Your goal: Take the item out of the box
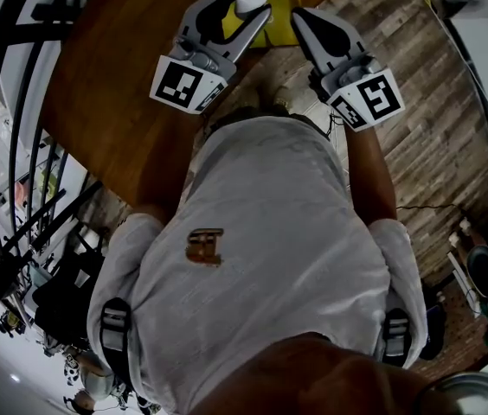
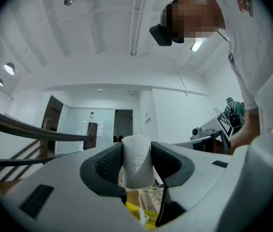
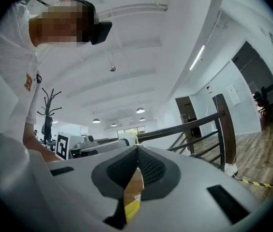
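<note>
Two hand-held tools meet above a yellow box [image 1: 274, 26] on a round-edged table [image 1: 114, 85] of warm brown wood. The left tool [image 1: 246, 15] has its dark ribbed pads clamped on either side of a white roll [image 2: 137, 161], a stubby upright cylinder with a matt, papery look. From the head camera the roll sits over the box's left edge; whether it is fully clear of the box cannot be told. The right tool [image 1: 303, 17], just right of the box, has its jaws pressed together with nothing between them. Both tools have smooth grey-white shells, each carrying a cube printed with black-and-white square markers, one [image 1: 183, 85] near the box's lower left, the other [image 1: 374, 98] to its lower right.

Right of the box, the table gives way to a floor [image 1: 434, 102] of pale mottled planks. A black curved railing [image 1: 10, 102] runs well to the box's left. The gripper views take in a white ceiling [image 2: 102, 28] with strip and round lights, glazed doors and a dark handrail [image 3: 199, 124].

Both tools are tilted upward, side by side and close together in front of the person's white shirt [image 1: 270, 249], forearms reaching toward the box.
</note>
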{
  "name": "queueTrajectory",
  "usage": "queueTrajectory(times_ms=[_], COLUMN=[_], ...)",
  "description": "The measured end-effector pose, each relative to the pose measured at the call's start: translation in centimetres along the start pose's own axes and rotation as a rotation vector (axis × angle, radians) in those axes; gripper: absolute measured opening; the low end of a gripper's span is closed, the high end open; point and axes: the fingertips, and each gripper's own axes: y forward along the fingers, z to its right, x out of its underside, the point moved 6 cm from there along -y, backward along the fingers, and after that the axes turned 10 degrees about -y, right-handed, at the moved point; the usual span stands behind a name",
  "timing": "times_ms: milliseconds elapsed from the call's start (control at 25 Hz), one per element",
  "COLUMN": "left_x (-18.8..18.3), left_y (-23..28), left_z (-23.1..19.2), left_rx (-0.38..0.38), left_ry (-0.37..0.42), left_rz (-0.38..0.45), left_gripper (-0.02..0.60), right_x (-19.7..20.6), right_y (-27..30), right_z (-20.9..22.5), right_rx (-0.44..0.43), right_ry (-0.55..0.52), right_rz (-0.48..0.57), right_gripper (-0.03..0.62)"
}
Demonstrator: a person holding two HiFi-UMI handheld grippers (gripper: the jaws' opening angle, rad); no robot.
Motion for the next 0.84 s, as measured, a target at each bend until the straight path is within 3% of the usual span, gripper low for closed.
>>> queueTrajectory(times_ms=[840], left_x=[-0.23], left_y=[0.78], left_z=[0.81], left_rx=[0.004], left_ry=[-0.001], left_rz=[0.001], left_gripper=[0.199], right_x=[-0.34], right_y=[-0.93], right_z=[0.26], right_rx=[-0.001], right_ry=[-0.005], right_rz=[0.008], right_gripper=[0.031])
